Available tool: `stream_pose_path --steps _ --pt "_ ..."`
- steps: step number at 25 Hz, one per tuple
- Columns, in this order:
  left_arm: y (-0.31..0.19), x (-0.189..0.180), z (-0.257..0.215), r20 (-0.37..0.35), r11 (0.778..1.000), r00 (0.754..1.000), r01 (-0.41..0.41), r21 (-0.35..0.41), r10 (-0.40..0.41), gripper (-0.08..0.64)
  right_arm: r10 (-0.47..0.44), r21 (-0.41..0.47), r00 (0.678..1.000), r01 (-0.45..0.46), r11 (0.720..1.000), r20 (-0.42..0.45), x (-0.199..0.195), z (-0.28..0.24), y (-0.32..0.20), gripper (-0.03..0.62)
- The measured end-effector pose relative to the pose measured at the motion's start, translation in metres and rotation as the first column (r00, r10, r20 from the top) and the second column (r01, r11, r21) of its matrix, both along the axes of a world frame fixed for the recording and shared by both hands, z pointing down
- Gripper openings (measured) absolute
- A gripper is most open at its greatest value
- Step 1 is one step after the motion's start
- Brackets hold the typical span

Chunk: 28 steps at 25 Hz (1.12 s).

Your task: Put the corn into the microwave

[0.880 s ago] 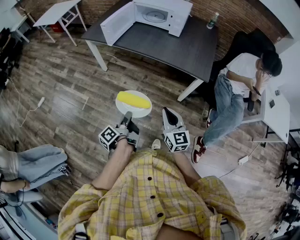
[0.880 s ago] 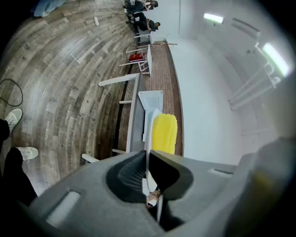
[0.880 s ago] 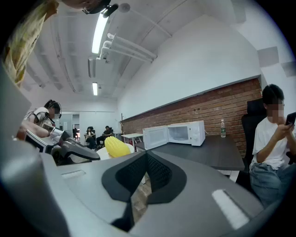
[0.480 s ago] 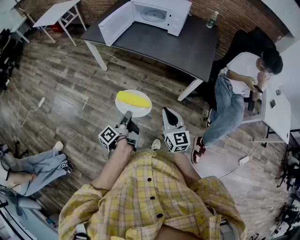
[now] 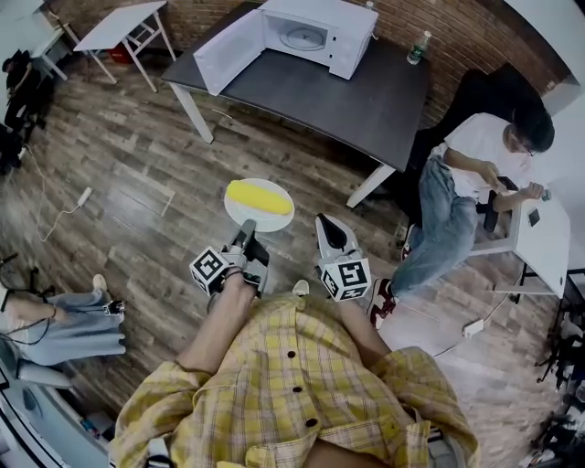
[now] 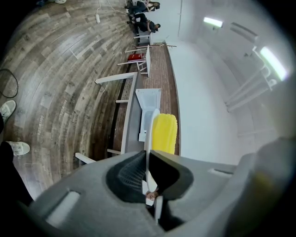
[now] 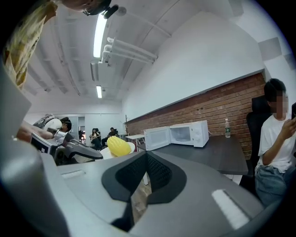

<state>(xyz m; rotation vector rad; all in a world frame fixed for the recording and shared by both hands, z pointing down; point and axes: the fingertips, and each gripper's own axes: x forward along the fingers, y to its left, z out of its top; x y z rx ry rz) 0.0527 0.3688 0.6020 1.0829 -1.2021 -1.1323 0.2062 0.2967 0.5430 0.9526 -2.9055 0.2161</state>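
A yellow corn cob lies on a small white plate held level above the wooden floor. My left gripper is shut on the plate's near rim. In the left gripper view the rim runs edge-on between the shut jaws, with the corn beyond. My right gripper hangs beside the plate, shut and empty; its jaw tips meet. The white microwave stands on the dark table ahead, its door swung open to the left.
A person sits in a black chair to the table's right, at a small white desk. A bottle stands on the table's far corner. A white folding table is at far left. Another person's legs show at the left edge.
The table and microwave have slid slightly lower and rightward in the head view. The plate stays gripped as before. The legs at the left edge have pulled back.
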Motion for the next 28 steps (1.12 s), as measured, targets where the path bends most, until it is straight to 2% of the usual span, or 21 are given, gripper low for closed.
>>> stream_pose_path --steps 3,6,10,14,20,24,28 --pt "-0.008 0.012 -0.005 -0.013 1.000 1.000 0.015 0.019 -0.015 0.014 0.025 0.034 1.000 -0.025 0.999 0.003 0.013 -0.007 -0.010 0.003" --pt "-0.006 0.021 -0.001 -0.025 0.999 0.999 0.032 -0.007 -0.032 0.014 0.019 0.022 0.999 -0.020 1.000 0.037 0.018 -0.011 -0.012 0.003" --pt "-0.013 0.023 -0.013 -0.028 0.998 0.999 0.048 0.037 -0.047 0.014 -0.008 0.006 0.999 0.008 1.000 0.048 0.013 -0.008 -0.015 0.003" --pt "-0.015 0.018 -0.003 -0.031 0.998 0.998 0.058 0.001 -0.058 0.014 -0.015 -0.010 0.999 0.016 1.000 0.039 0.007 0.000 -0.022 0.003" --pt "-0.040 -0.001 0.006 -0.045 0.998 0.997 0.057 0.002 -0.057 0.014 -0.038 -0.014 0.999 0.038 0.999 0.018 -0.017 0.011 -0.046 0.003" --pt "-0.079 -0.022 0.005 -0.057 0.998 0.997 0.053 0.028 -0.052 0.015 -0.036 -0.017 0.999 0.036 0.999 0.000 -0.038 0.017 -0.079 0.003" --pt "-0.119 -0.050 0.016 -0.035 1.000 0.999 0.024 -0.014 -0.024 0.014 -0.028 -0.015 1.000 0.028 1.000 -0.001 -0.065 0.020 -0.122 0.003"
